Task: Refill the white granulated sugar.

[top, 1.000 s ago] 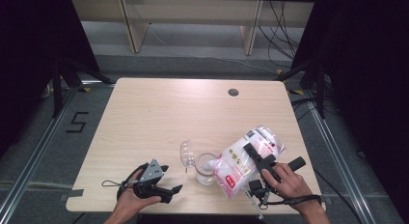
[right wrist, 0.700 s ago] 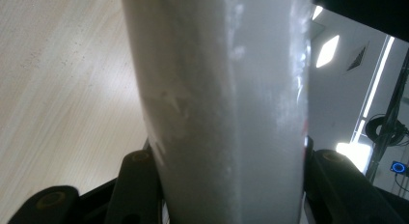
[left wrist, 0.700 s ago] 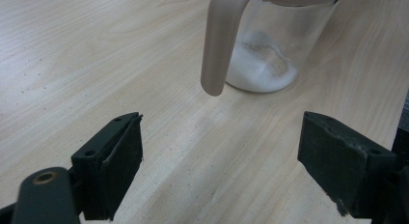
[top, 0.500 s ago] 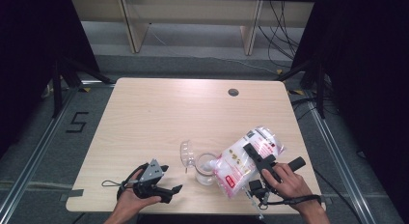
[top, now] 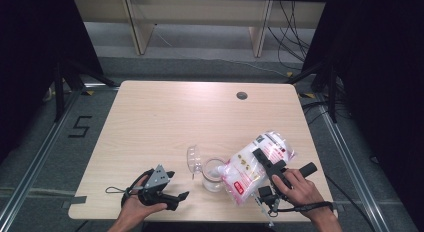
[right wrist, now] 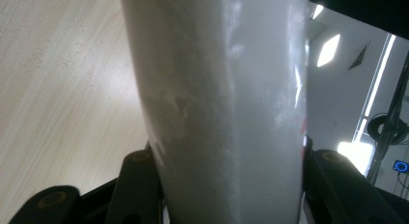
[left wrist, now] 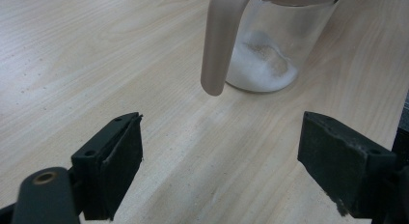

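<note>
Bag of white powder, printed in pink and red, hangs tilted over the glass jar near the worktop's front edge, its low end at the jar's mouth. White powder lies in the jar's bottom. Right hand-held gripper clamps the bag between both jaws. Left hand-held gripper rests spread wide and empty, near the jar's handle.

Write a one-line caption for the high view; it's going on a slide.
Right gripper tips a bag of white grains over a glass jar; the left gripper rests open nearby.
</note>
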`<state>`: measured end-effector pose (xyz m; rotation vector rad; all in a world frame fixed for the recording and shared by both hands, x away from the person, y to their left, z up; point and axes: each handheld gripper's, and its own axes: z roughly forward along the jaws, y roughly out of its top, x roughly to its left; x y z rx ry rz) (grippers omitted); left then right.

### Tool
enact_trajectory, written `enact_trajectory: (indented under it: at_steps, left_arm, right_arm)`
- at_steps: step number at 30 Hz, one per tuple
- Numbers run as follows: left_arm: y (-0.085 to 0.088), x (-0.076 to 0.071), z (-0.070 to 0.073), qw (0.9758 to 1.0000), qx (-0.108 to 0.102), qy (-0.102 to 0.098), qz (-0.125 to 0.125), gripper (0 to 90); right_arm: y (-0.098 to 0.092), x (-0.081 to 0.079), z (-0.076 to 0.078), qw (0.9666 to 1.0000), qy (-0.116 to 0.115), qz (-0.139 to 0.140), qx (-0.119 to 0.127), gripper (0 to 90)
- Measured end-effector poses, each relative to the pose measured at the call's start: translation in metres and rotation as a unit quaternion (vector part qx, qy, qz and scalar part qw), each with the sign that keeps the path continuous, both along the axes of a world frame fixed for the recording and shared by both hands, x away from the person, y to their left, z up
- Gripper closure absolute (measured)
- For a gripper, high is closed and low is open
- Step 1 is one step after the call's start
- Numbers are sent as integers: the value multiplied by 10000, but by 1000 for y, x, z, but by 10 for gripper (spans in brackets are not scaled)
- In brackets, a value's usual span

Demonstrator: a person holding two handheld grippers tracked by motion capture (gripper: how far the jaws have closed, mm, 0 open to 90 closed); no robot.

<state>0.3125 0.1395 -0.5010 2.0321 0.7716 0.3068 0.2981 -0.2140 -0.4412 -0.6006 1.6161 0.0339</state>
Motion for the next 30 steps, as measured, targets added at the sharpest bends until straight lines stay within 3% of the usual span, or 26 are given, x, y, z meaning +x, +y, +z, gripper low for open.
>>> enact_trajectory:
  at_steps: [30]
  left_arm:
    - [0,0,0,10000,-10,5,-17,157]
  right_arm:
    - [0,0,-1,10000,13,19,42,566]
